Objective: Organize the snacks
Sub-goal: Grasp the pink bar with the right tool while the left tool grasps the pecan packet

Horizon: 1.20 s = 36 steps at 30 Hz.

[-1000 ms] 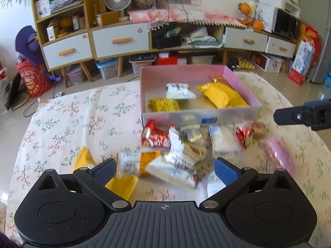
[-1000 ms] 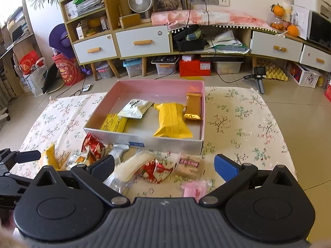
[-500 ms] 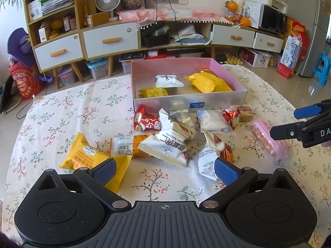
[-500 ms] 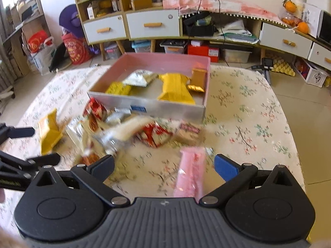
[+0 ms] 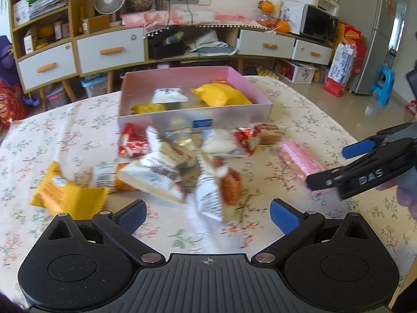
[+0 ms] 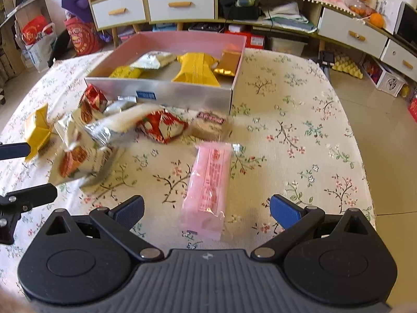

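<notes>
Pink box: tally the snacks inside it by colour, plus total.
Inside the pink box:
Yellow: 2, large yellow packet and small yellow packet
White: 1, white packet
Gold: 1, gold packet
Total: 4

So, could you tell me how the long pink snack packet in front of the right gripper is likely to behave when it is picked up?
The pink packet looks like thin glossy film, so it may slip between the fingers. It is long and lies flat, so its ends may sag if it is pinched mid-length. It probably weighs little.
</notes>
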Motion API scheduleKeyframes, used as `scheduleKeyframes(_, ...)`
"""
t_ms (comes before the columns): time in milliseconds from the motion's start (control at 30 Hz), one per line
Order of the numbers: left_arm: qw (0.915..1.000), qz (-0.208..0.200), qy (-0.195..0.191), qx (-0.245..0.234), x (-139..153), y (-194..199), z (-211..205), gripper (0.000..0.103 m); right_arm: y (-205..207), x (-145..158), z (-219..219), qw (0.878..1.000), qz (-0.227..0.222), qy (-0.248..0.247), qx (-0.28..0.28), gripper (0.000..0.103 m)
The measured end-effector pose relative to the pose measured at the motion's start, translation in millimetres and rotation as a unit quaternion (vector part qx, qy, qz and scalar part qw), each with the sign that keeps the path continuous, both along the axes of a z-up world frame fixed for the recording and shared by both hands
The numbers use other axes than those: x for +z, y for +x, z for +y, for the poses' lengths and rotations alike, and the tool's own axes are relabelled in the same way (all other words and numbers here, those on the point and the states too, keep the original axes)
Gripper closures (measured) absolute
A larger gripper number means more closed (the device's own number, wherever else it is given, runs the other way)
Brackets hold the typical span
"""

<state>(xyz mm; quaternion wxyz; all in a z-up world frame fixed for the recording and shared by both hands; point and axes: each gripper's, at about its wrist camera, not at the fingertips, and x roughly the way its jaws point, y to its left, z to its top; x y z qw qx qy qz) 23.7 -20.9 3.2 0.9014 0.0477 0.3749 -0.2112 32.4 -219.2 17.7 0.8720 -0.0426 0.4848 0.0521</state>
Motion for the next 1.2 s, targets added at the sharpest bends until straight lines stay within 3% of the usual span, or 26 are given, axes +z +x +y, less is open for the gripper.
scheduleKeyframes(433, 0.9996, 0.019, 0.017, 0.015, -19.6, 16.2, -33.0, 0.003, 18.6, -22.0, -3.6, 0.998, 0.051, 0.021, -0.031, 0.0)
scheduleKeyframes(700, 0.9997, 0.015, 0.016, 0.011, -22.2, 20.9, -44.6, 0.007, 21.6, -30.1, -2.1, 0.998, 0.055, 0.002, -0.028, 0.004)
scheduleKeyframes(900, 0.9997, 0.014, 0.016, 0.009, -26.5, 22.5, -47.4, 0.012, 22.6, -30.2, -2.3, 0.998, 0.048, -0.006, -0.031, 0.007)
scheduleKeyframes(1200, 0.9992, 0.027, 0.014, 0.027, -32.0, 30.5, -45.5, 0.029, 29.8, -29.2, -5.4, 0.999, 0.034, -0.009, -0.042, 0.016)
